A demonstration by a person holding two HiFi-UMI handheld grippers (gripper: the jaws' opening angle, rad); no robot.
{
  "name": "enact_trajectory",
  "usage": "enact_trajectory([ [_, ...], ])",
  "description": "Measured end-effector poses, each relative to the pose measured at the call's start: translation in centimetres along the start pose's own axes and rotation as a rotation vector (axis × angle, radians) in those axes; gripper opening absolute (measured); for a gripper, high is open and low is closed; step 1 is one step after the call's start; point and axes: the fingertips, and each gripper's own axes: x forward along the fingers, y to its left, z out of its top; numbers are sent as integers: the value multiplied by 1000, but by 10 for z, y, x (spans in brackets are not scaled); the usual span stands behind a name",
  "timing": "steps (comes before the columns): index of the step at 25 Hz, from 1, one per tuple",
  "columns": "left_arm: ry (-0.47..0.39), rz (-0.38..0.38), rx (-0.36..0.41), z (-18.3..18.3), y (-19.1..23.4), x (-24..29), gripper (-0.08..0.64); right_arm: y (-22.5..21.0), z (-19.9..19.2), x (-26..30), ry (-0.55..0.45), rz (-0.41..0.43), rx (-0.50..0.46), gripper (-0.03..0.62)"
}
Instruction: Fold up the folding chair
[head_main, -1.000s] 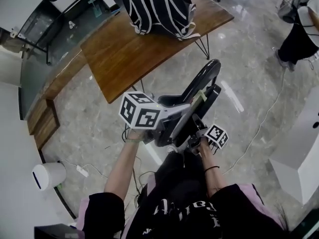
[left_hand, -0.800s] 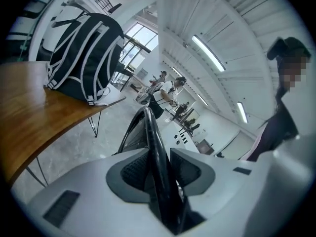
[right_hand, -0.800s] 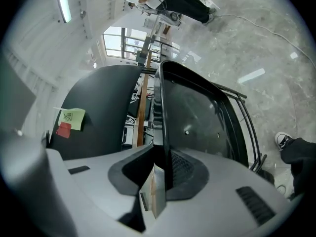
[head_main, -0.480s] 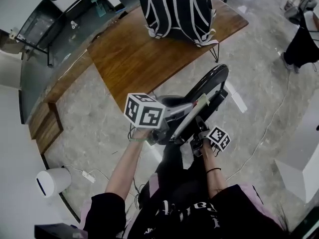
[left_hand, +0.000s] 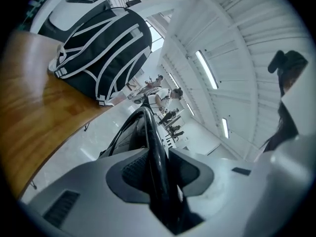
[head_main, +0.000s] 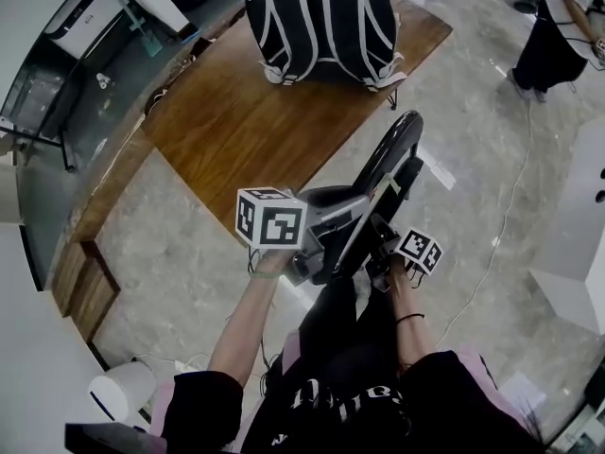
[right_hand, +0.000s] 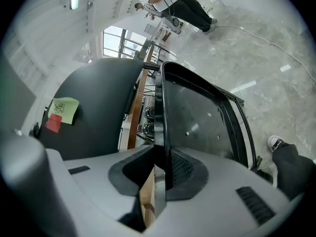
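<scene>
The left claw (left_hand: 157, 166) is closing on a tube of the black folding chair (head_main: 392, 154), which sits snug between its pads. The right claw (right_hand: 160, 169) pinches a thin edge of the same chair. The chair stands on the grey marble floor (head_main: 180, 244), just beside the brown wooden worktop (head_main: 236, 130), which carries a black-and-white striped backpack (head_main: 321, 17).

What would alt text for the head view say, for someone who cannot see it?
Seen from above, a person grips a black folding chair with a gripper in each hand: the right gripper clamps its edge, the jaws of the left gripper are closing on its frame. Beyond stands a wooden table with a black-and-white backpack on it.
</scene>
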Motion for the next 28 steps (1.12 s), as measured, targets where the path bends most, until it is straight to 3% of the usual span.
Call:
enact_trajectory([
  [4,8,-15,-17,10,15,-7,106,5,-1,13,-26,-16,17,77],
  [12,75,-5,45,42,31,-27,106,34,-6,50,-48,-11,45,77],
  [23,12,163,85,73,86,-70,107,58,-17,107,40,-23,2,77],
  [28,27,173,104,80,95,-71,107,59,-13,115,37,-9,21,77],
])
